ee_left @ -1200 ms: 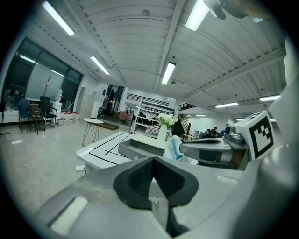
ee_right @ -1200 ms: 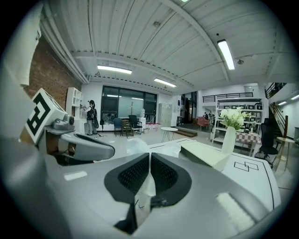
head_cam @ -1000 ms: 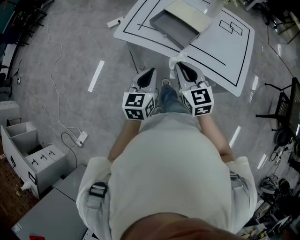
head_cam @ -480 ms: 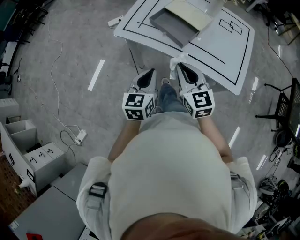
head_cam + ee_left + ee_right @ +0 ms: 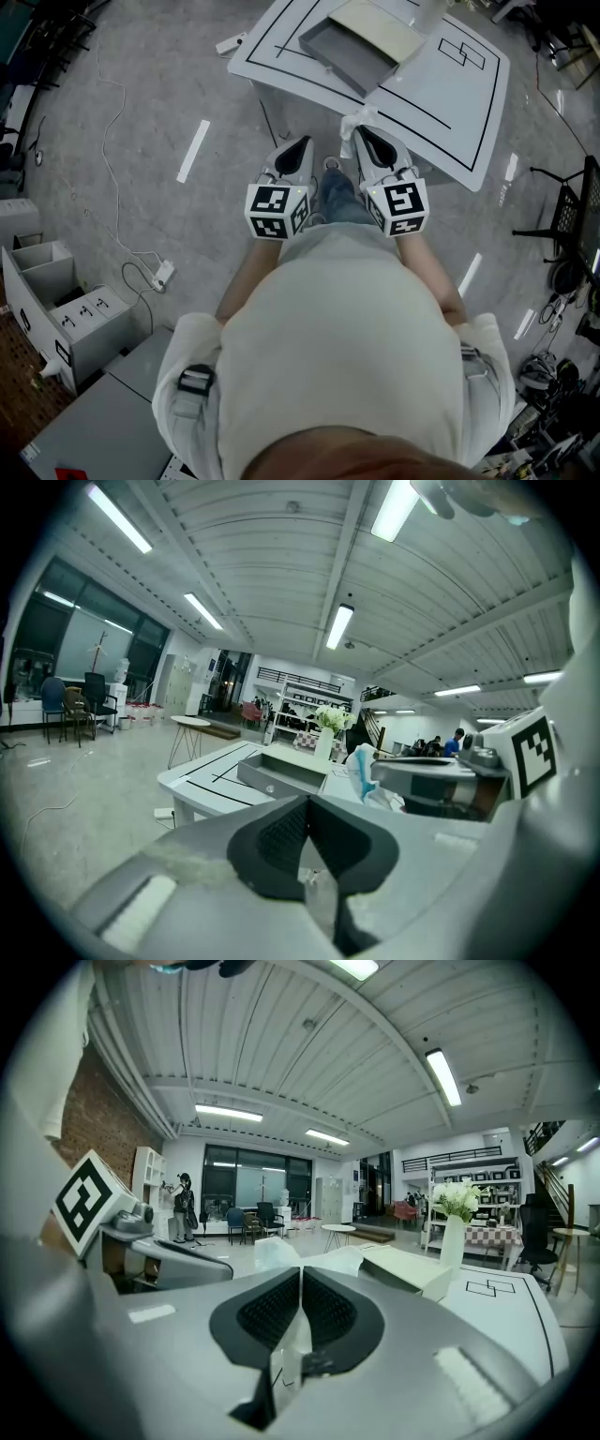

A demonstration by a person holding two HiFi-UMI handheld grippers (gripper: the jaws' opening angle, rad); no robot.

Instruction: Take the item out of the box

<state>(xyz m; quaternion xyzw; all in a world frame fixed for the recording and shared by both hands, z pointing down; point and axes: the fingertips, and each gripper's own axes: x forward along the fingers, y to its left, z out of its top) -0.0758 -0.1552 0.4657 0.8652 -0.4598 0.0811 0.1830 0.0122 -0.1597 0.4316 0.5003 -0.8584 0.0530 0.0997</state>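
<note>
Table (image 5: pixel 450 103) with black lines stands just ahead of us, an open grey box (image 5: pixel 339 49) on it. Our right gripper (image 5: pixel 361 133) is clenched on a crumpled white bag (image 5: pixel 354 119), out of the box and well apart from it, near the table's edge. Our left gripper (image 5: pixel 300 142), just beside it, is closed on nothing.

no readable text, labels, brands or numbers anywhere in view
</note>
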